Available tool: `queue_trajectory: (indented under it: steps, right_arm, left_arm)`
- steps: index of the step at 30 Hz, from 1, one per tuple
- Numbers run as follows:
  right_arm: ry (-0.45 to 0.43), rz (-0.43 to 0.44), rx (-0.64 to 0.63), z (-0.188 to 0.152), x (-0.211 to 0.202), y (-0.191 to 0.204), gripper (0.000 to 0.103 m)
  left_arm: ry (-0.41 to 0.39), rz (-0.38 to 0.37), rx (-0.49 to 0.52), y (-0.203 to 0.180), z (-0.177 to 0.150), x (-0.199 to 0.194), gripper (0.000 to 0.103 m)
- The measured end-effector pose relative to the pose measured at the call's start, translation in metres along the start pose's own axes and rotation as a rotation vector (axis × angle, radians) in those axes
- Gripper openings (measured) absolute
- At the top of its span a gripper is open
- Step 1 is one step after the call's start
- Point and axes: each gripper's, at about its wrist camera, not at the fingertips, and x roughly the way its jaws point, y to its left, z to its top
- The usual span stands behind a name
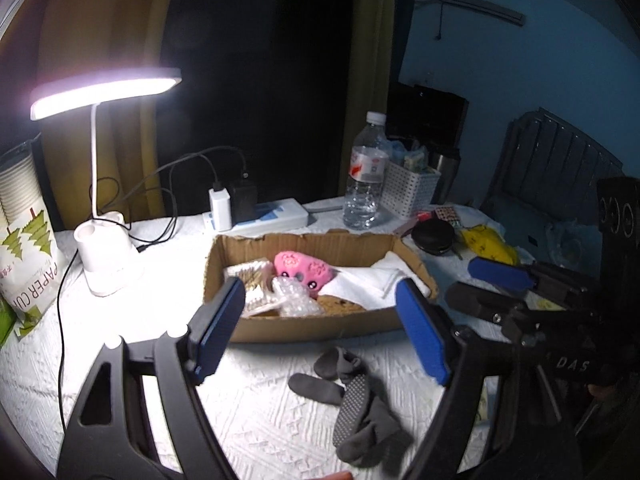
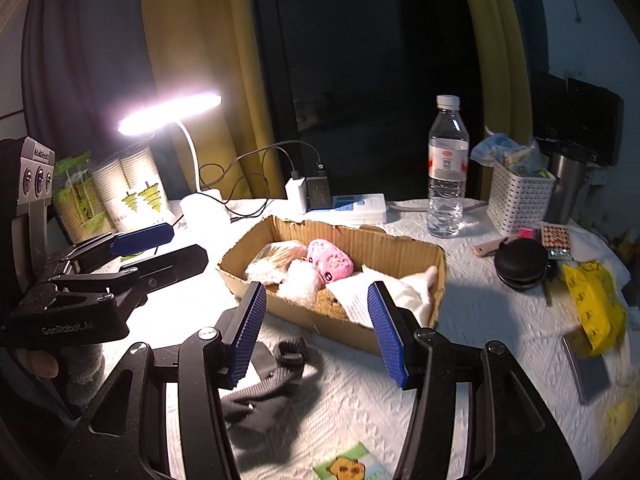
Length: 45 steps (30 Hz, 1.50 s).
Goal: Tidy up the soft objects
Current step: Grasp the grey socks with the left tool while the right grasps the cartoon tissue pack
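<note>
A cardboard box [image 1: 308, 326] [image 2: 438, 264] stands mid-table. It holds a pink plush toy [image 1: 302, 270] [image 2: 330, 262], bubble wrap [image 1: 294, 300], a white cloth [image 1: 372, 282] [image 2: 412, 294] and other soft items. Dark grey socks [image 1: 356, 408] [image 2: 264, 392] lie on the white tablecloth in front of the box. My left gripper [image 1: 326, 330] is open and empty, above the socks before the box. My right gripper [image 2: 320, 332] is open and empty, near the box's front edge. Each gripper shows in the other's view, the left one [image 2: 140, 256] and the right one [image 1: 488, 284].
A lit desk lamp [image 1: 106, 256] [image 2: 200, 204] stands at left with paper cups [image 1: 28, 248] behind. A power strip [image 1: 260, 216], a water bottle [image 1: 364, 176] [image 2: 446, 176], a white basket [image 2: 520, 200], a black round case [image 2: 520, 262] and a yellow bag [image 2: 592, 308] stand behind and right.
</note>
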Motion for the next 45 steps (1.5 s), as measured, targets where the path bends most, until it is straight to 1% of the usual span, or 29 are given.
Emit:
queue_trajectory:
  steps: [14,16,22,26,27,28,30,31,37,41,43,45]
  right_arm:
    - [0.011,-0.020,0.048,-0.047,-0.031,-0.015,0.056]
    - [0.015,-0.023,0.055,-0.054,-0.034,-0.018,0.059]
    - [0.043,-0.051,0.054,-0.074,-0.035,-0.022,0.061]
    - [0.088,-0.058,0.051,-0.087,-0.029,-0.027,0.062]
    - [0.105,-0.057,0.048,-0.091,-0.026,-0.028,0.064]
    - [0.117,-0.055,0.047,-0.095,-0.023,-0.029,0.069]
    - [0.144,-0.053,0.047,-0.103,-0.016,-0.031,0.075]
    - [0.154,-0.055,0.048,-0.106,-0.014,-0.032,0.076]
    - [0.214,-0.037,0.021,-0.120,-0.001,-0.032,0.077]
    - [0.258,-0.024,0.037,-0.128,0.011,-0.034,0.077]
    - [0.280,-0.011,0.021,-0.132,0.016,-0.031,0.077]
    - [0.281,-0.020,-0.013,-0.134,0.017,-0.027,0.077]
  left_arm:
    - [0.058,-0.023,0.037,-0.035,-0.039,-0.007,0.079]
    - [0.069,-0.025,0.041,-0.038,-0.045,-0.006,0.079]
    - [0.105,-0.030,0.047,-0.045,-0.060,0.000,0.079]
    - [0.136,-0.033,0.047,-0.047,-0.071,0.007,0.079]
    - [0.146,-0.033,0.046,-0.048,-0.073,0.009,0.079]
    - [0.157,-0.034,0.046,-0.048,-0.076,0.012,0.079]
    - [0.180,-0.032,0.049,-0.049,-0.081,0.018,0.079]
    - [0.193,-0.032,0.053,-0.050,-0.083,0.021,0.079]
    - [0.249,-0.005,0.063,-0.052,-0.093,0.039,0.079]
    - [0.288,0.020,0.065,-0.052,-0.098,0.053,0.079]
    - [0.312,0.037,0.063,-0.052,-0.100,0.061,0.079]
    - [0.334,0.051,0.060,-0.051,-0.102,0.067,0.079]
